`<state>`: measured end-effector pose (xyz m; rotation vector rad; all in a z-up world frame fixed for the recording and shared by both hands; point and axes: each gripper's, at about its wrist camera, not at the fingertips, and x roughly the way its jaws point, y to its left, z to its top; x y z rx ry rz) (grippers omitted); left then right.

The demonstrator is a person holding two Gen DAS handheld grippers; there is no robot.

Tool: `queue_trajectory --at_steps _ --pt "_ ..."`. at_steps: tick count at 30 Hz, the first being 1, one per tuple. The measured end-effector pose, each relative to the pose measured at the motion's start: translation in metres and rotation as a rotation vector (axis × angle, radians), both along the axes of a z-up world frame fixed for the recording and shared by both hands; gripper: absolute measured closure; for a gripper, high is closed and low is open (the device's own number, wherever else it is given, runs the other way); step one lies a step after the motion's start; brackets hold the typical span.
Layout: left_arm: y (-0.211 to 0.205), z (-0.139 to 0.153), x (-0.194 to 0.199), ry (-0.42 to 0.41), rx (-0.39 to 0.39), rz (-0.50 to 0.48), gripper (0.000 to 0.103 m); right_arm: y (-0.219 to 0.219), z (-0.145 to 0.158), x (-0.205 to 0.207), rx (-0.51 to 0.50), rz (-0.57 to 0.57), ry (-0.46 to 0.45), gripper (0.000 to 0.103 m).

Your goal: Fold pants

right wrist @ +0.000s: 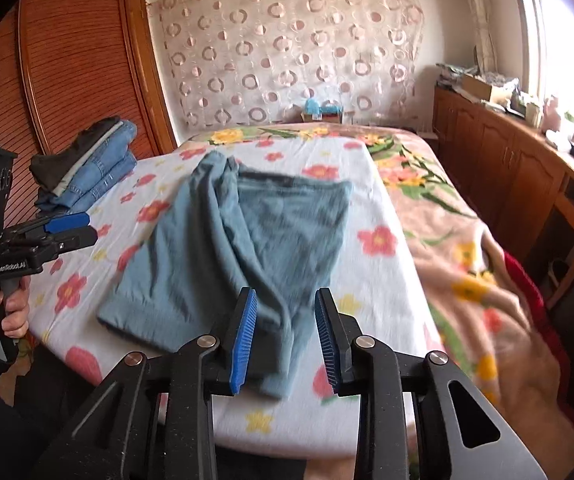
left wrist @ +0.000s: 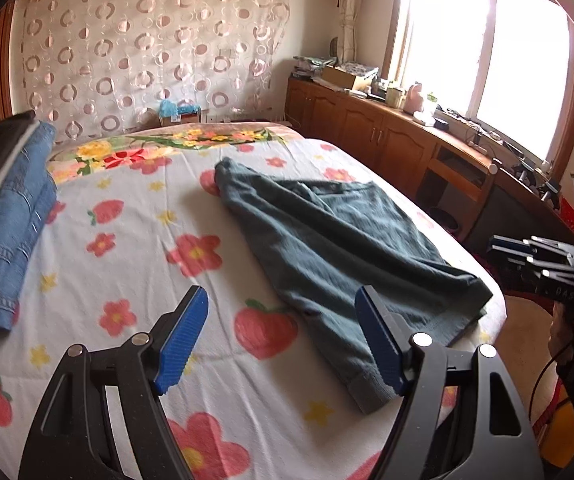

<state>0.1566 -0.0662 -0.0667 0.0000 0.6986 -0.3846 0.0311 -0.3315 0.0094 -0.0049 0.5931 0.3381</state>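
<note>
I see teal-blue pants [right wrist: 239,248] lying rumpled, folded lengthwise. Their hems point toward me, near the bed [right wrist: 391,184] edge.

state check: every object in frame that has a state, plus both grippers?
left gripper: open, empty, above the bed.
right gripper: open, empty, over the pants' near end.
teal pants: flat on the bed, partly folded, wrinkled, not held.
stack of jeans: folded, piled at the bed's far left edge.
floral sheet: spread over the bed, lightly creased.
window: sash state unclear, overexposed.
</note>
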Motion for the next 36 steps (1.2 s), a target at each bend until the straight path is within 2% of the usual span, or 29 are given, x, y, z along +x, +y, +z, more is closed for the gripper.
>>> queue_trajectory --at_steps 6,12,23,32,34,35,36 --pt "0.006 0.009 0.013 -0.021 0.004 0.019 0.026 0.020 0.009 0.042 -0.004 0.053 -0.021 0.072" --pt "0.007 0.013 0.023 -0.035 0.018 0.024 0.026 0.043 0.008 0.094 0.000 0.099 0.017 0.072" --pt "0.014 0.005 0.024 -0.022 0.014 0.035 0.026 0.068 -0.009 0.174 -0.002 0.155 0.188 0.072" --pt "0.012 -0.006 0.022 0.001 0.013 0.029 0.026 0.083 -0.014 0.204 0.010 0.171 0.263 0.072" --pt "0.010 -0.009 0.021 0.006 0.013 0.027 0.026 0.085 -0.017 0.208 0.008 0.180 0.283 0.083" --pt "0.010 -0.010 0.021 0.008 0.014 0.026 0.026 0.087 -0.019 0.211 0.011 0.192 0.293 0.095" --pt "0.010 -0.011 0.021 0.009 0.016 0.024 0.026 0.087 -0.019 0.211 0.013 0.211 0.295 0.098"
